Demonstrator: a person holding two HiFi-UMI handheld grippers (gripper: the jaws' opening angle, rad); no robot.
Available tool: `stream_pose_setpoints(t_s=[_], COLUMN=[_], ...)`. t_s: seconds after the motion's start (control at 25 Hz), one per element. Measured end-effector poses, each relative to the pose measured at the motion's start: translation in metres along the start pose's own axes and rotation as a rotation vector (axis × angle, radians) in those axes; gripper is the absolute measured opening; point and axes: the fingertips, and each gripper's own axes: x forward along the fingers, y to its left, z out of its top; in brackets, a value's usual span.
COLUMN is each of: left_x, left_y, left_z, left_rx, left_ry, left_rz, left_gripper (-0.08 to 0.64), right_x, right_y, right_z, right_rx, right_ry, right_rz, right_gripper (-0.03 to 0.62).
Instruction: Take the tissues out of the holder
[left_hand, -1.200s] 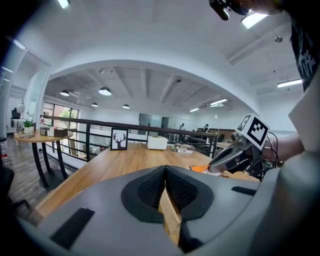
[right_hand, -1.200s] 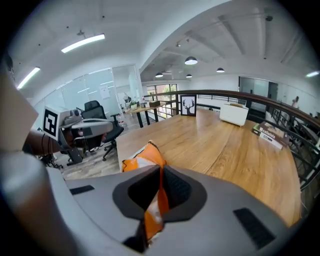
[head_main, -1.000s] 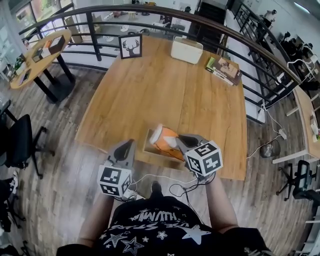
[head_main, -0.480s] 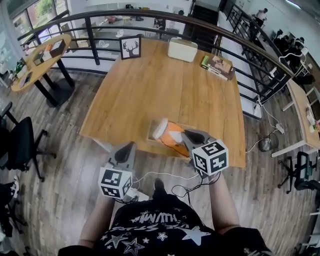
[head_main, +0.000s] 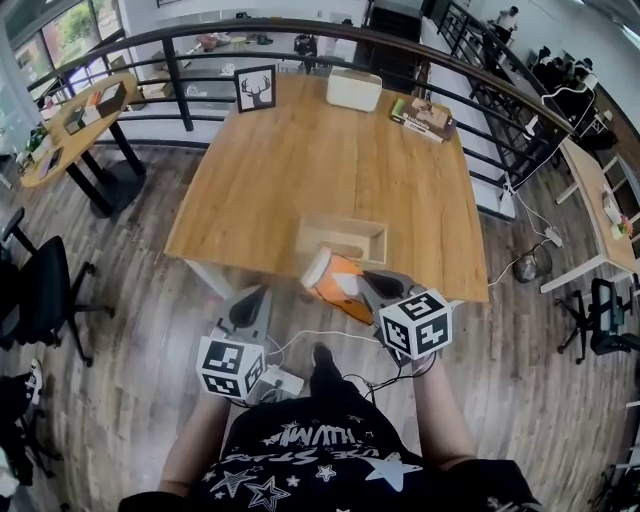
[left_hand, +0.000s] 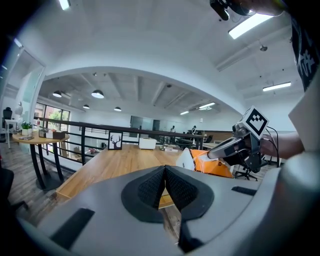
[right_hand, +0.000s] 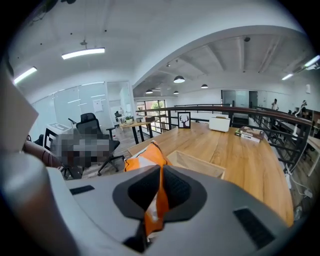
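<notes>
An orange and white tissue pack (head_main: 335, 283) hangs in the air just off the table's near edge, and my right gripper (head_main: 365, 287) is shut on its end. In the right gripper view the orange wrapper (right_hand: 147, 156) is pinched between the pads of that gripper (right_hand: 161, 172). The wooden holder (head_main: 342, 224) sits empty on the table near that edge; it also shows as a holder (right_hand: 196, 164) past the pack. My left gripper (head_main: 250, 305) hovers over the floor left of the pack, shut with nothing in it. In the left gripper view the pack (left_hand: 212, 163) is at the right.
On the table's far side stand a deer picture frame (head_main: 255, 88), a white box (head_main: 353, 90) and a stack of books (head_main: 425, 117). A black railing (head_main: 180, 60) runs behind the table. A round side table (head_main: 75, 120) and an office chair (head_main: 40, 290) are at the left.
My right gripper has drawn the tissue pack out of the holder and back past the table's near edge. The left gripper has pulled back alongside it, still shut and empty.
</notes>
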Motion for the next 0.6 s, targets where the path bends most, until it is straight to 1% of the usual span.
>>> stream_pose_setpoints(t_s=[0.24,0.48,0.6], left_x=[-0.028,-0.059,-0.069], left_y=[-0.022,-0.047,-0.057], left_z=[-0.016,-0.038,-0.043], left_rx=[-0.001,-0.014,-0.017], left_ry=[0.013,0.040,0.047], left_rz=[-0.060,-0.126,-0.153], left_gripper=[0.012,0.012,0.012], right_x=[-0.029,-0.061,-0.075], right_y=[0.033,0.064,0.077], right_z=[-0.033,-0.081,-0.098], right_rx=[0.038,0.104,0.131], right_ry=[0.011,0.057,0.068], right_rz=[-0.025,-0.062,-0.090], right_gripper=[0.028,0.028,0.028])
